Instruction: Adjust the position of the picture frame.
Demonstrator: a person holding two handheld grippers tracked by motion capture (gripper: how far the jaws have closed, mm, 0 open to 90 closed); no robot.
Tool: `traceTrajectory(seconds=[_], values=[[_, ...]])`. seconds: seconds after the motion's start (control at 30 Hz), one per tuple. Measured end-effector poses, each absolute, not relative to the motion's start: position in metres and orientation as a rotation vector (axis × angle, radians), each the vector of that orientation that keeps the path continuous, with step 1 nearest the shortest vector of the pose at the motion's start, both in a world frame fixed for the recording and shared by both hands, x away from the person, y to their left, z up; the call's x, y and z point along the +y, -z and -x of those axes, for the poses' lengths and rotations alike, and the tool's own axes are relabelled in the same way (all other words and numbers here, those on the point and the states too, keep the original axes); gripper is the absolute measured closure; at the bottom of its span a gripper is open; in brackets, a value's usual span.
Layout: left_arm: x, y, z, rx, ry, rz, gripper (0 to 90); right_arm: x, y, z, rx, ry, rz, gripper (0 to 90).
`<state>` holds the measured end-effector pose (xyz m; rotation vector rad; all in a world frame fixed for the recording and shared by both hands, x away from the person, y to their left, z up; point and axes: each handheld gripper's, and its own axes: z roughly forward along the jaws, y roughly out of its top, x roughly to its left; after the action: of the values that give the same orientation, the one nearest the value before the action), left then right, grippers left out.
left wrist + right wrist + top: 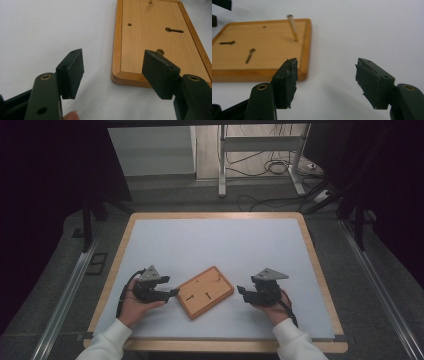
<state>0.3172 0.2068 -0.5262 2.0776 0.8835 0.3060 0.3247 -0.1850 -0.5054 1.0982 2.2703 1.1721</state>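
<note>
A wooden board (205,291) with a raised rim lies at an angle on the white mat, between both hands. Its face has keyhole slots (174,30) and a small hole (129,24). A thin peg (293,27) stands tilted near one edge of the board (259,50). My left gripper (173,293) rests just left of the board, open, its jaws astride the board's near corner (130,75) with nothing held. My right gripper (241,291) sits just right of the board, open and empty, fingers (287,80) worn at the pads.
The white mat (215,245) covers a wood-edged table (320,270). Beyond the table stand a metal frame (222,165) and cables (272,167) on the floor. Dark curtains flank both sides.
</note>
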Motion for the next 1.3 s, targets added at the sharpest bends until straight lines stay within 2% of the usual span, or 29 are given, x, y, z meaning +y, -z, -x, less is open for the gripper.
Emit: traceTrajectory(seconds=[0.07,0.1,0.13,0.17,0.2,0.23,0.27,0.37,0.5,0.9,1.3], values=[[0.208,0.526,-0.318,0.880,-0.297,-2.074,39.1,-0.196,0.505,-0.321,2.253,-1.167,-1.114,33.6],[0.210,0.526,-0.318,0.875,-0.293,-2.067,44.5,-0.200,0.505,-0.319,2.249,-1.165,-1.123,33.5],[0.211,0.524,-0.317,0.868,-0.291,-2.063,52.7,-0.205,0.505,-0.317,2.246,-1.162,-1.126,33.4],[0.212,0.523,-0.317,0.866,-0.291,-2.059,65.7,-0.212,0.506,-0.312,2.244,-1.154,-1.127,33.2],[0.213,0.522,-0.317,0.864,-0.286,-2.059,65.7,-0.212,0.506,-0.312,2.244,-1.154,-1.127,33.2],[0.213,0.521,-0.318,0.859,-0.280,-2.062,75.2,-0.218,0.507,-0.308,2.251,-1.141,-1.123,32.7],[0.214,0.521,-0.318,0.857,-0.283,-2.064,75.2,-0.218,0.507,-0.308,2.251,-1.141,-1.123,32.7],[0.216,0.524,-0.322,0.878,-0.289,-2.086,85.8,-0.227,0.509,-0.301,2.259,-1.131,-1.130,32.1],[0.216,0.529,-0.329,0.900,-0.266,-2.106,89.6,-0.234,0.507,-0.293,2.261,-1.129,-1.121,31.8],[0.203,0.537,-0.337,0.866,-0.251,-2.197,89.9,-0.240,0.504,-0.287,2.239,-1.127,-1.109,30.4],[0.202,0.539,-0.335,0.854,-0.256,-2.215,90.0,-0.243,0.503,-0.289,2.232,-1.119,-1.106,29.6]])
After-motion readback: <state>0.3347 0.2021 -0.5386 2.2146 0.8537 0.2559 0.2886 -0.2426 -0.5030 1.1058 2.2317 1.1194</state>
